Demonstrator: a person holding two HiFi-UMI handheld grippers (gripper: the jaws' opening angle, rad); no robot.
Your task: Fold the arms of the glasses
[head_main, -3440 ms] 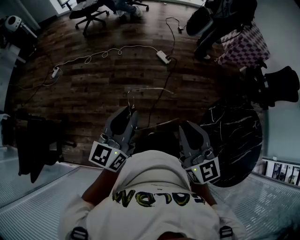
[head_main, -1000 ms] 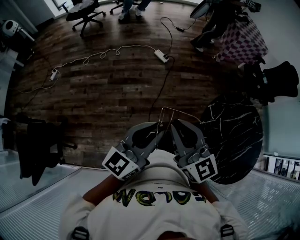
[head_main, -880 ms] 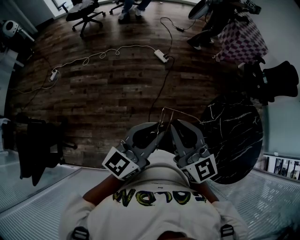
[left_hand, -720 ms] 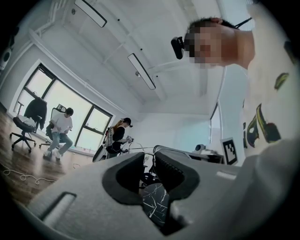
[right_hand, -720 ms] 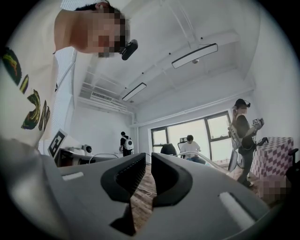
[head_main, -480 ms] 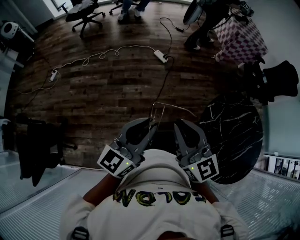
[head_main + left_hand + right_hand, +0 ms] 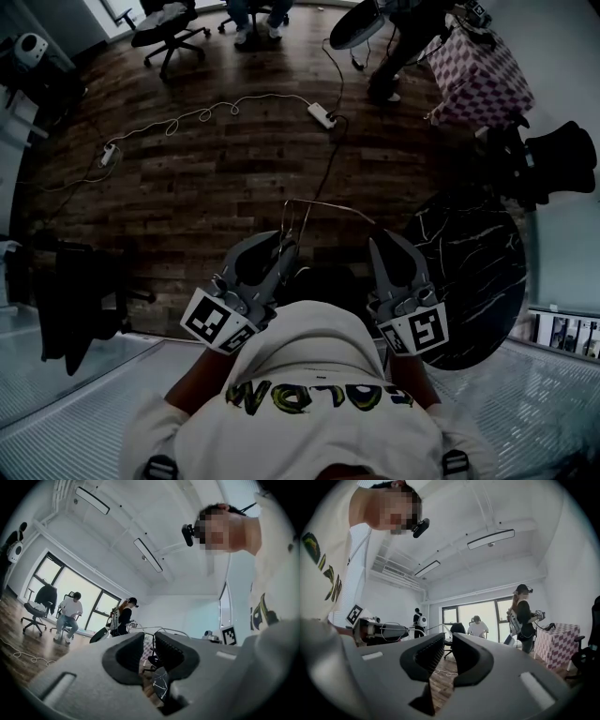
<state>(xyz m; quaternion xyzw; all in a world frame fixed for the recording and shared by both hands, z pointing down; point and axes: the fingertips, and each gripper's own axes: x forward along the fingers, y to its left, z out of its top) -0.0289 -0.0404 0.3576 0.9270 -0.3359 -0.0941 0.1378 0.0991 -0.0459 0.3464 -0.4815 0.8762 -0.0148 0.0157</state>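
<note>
Glasses (image 7: 298, 220), thin pale wire: we judge them light, springy, easily bent (hinges especially); hold near a hinge. Left gripper (image 7: 286, 248) clamps the frame; right gripper (image 7: 386, 246) jaws opening, empty.

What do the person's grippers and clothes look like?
Both the left gripper and the right gripper, whose empty jaws are opening, are grey plastic with black ribbed pads and a black-and-white marker cube. The shirt is white with yellow letters.

Glasses (image 7: 323, 203): thin, shiny metal-looking wire. Left gripper (image 7: 284, 246): smooth matt grey plastic, with dark ribbed pads (image 7: 165, 649). Floor (image 7: 206, 169): dark wood planks, visibly grained. Round table (image 7: 469, 272): glossy black marble-look top, white-veined. Shirt (image 7: 309, 375): pale cloth. Checked covering (image 7: 478, 80): cloth.
</note>
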